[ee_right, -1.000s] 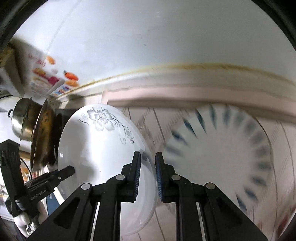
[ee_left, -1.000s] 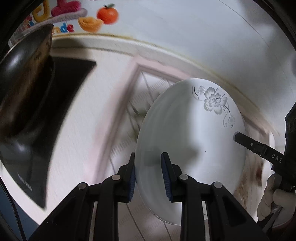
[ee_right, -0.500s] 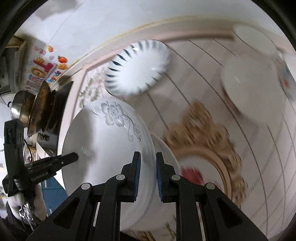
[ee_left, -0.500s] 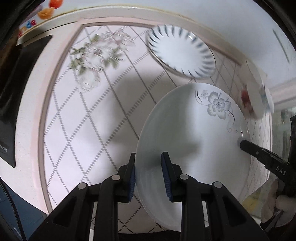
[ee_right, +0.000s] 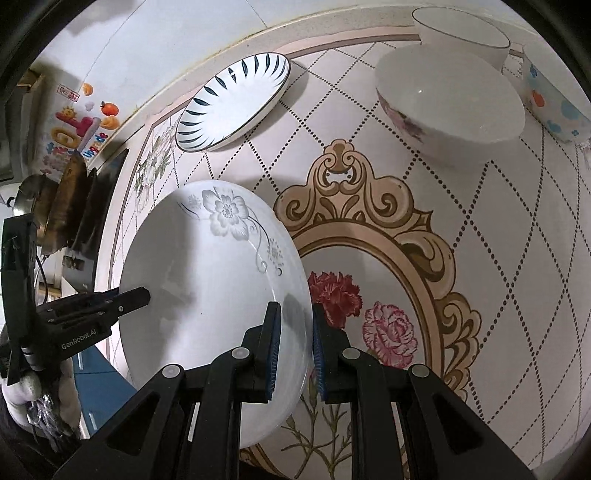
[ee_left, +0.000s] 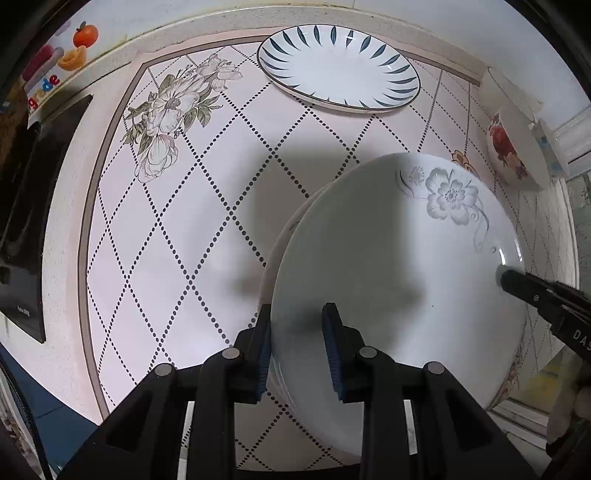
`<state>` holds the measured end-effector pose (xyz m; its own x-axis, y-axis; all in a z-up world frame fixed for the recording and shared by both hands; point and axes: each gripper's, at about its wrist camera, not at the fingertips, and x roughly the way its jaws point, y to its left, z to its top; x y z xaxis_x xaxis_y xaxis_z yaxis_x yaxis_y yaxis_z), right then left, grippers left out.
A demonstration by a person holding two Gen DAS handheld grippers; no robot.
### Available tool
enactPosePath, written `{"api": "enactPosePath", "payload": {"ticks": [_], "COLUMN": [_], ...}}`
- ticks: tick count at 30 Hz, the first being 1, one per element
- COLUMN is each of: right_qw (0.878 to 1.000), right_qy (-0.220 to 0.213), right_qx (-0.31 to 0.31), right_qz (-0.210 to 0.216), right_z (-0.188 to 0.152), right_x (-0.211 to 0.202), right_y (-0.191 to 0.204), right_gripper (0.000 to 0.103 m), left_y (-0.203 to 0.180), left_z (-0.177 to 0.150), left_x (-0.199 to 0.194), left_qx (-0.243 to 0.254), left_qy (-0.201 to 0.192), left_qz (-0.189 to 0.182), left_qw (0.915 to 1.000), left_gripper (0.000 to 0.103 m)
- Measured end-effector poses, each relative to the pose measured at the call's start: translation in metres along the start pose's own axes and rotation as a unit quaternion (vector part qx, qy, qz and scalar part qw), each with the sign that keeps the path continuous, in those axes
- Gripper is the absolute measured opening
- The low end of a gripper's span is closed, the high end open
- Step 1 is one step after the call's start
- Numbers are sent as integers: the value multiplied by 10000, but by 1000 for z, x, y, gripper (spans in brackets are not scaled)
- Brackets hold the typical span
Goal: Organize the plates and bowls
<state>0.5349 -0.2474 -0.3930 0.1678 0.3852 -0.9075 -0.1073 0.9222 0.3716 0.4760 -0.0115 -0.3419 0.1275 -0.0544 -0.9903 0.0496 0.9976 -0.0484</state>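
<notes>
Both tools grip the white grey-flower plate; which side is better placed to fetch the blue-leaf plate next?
Probably the left tool: it grips the white grey-flower plate on the rim nearer the blue-leaf plate. The right tool holds the opposite rim, towards the bowls.

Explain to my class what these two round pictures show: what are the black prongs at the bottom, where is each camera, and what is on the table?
No robot here: a person holds a hand-held claw in each hand, each with a fisheye camera looking along its prongs. The left claw and right claw each pinch opposite rims of the same flower-printed white plate, so each camera sees the other claw across it. On the patterned table lie a blue-striped plate, a floral bowl, a plain white bowl and a dotted bowl. Another plate's rim shows beneath the held one.
</notes>
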Motion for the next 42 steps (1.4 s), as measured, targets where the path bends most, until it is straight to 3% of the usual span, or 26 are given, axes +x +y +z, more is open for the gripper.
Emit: {"api": "enactPosePath", "payload": {"ticks": [7,15,24,26,27,31,36,42], "right_qw": [10000,9997,9988,9980,9973,9940,9915,9904], "right_qy": [55,196,93,64,32,-103,-308,-232], "right_qx": [48,125,419,568,645,865,1038,1262], "right_qz": [43,79,215,287,363,658,717,512], "right_z": [8,7,3,8,13,48,116,189], "right_x": [-7,-9,-27,-32,-36,-45,-30,19], "right_y": [-1,-2,-4,-5,-5,0,9,7], "right_gripper": [18,19,19,20,24,56,57,57], "left_y": [-9,-2,29,34,36,49,71,78], "left_z": [-3,-3,4,16,24,75,151,203], "left_x": [1,-8,-50,-65,-72,-88,-61,1], "left_qx": [207,123,-508,-660,-739,-950,-1085,-969], "left_qy": [-11,-6,-103,-213,-273,-572,-540,-148], "left_qz": [241,210,-552,-733,-806,-852,-795,-842], "left_qw": [9995,9997,9971,9949,9936,9902,9894,9916], "left_gripper": [24,24,24,29,36,51,52,52]}}
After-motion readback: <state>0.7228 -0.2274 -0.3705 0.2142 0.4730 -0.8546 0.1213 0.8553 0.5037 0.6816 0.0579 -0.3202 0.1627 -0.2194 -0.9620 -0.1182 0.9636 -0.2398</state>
